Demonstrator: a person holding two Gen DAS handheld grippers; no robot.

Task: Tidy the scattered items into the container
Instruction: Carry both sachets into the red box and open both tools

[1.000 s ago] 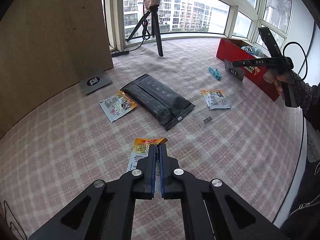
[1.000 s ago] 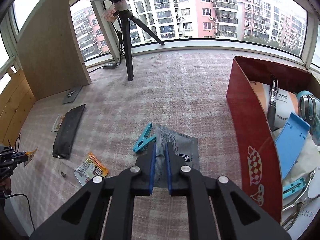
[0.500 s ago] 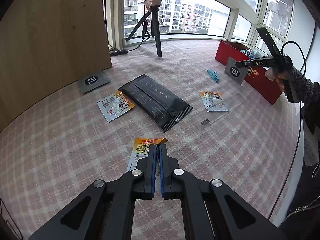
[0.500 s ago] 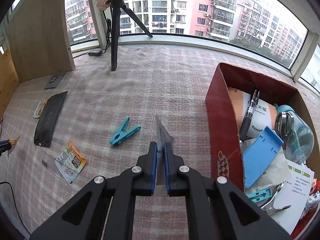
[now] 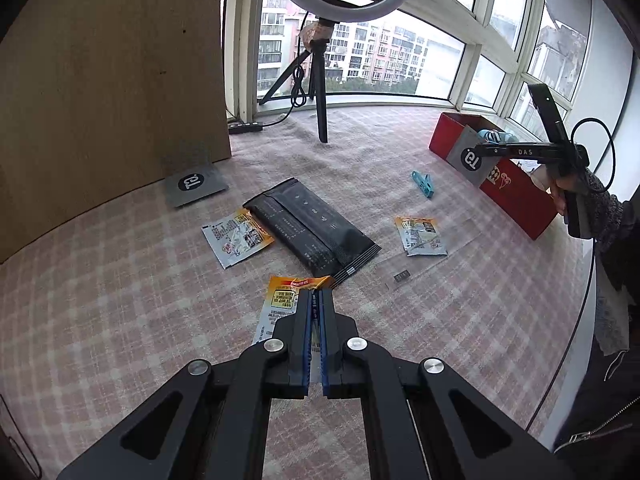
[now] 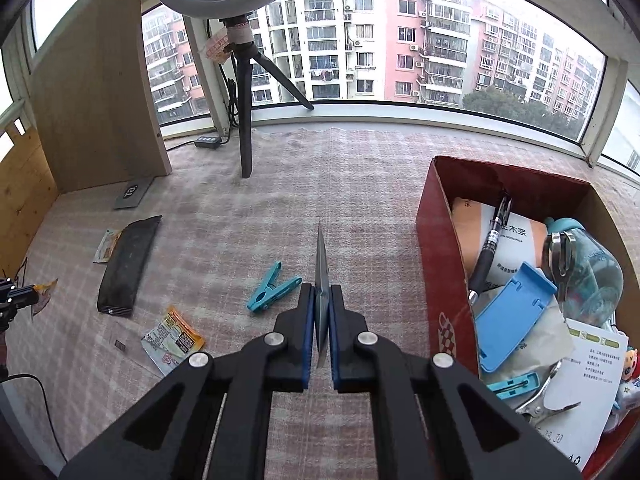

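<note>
Left wrist view. My left tool (image 5: 316, 300) is clamped on an orange-and-yellow sachet (image 5: 286, 292), gripped by its near end so the rest hangs out ahead of the fingers; its print is too small to read. On the checked cloth (image 5: 120, 300) beyond it:
- long black pouch (image 5: 312, 228), mid-cloth, flat;
- white-and-orange sachet (image 5: 236, 236), touching the pouch's left side;
- second printed sachet (image 5: 420, 236), toward the right edge;
- teal clothes peg (image 5: 423, 184), near the red box (image 5: 516, 192);
- grey card (image 5: 196, 184) marked "ta.", by the wooden panel at the far left.

My right tool (image 5: 480, 148) shows at the right edge, lettered "DAS", carrying a grey packet (image 5: 470, 156) with the same "ta." mark, in front of the box's long wall.

Right wrist view. My right tool (image 6: 320, 312) is pinched shut on that packet (image 6: 321, 268), seen edge-on, held upright; I judge this suits dropping it in. The red box (image 6: 436, 240) sits at the right, already holding a pen, blue stand and papers.
</note>
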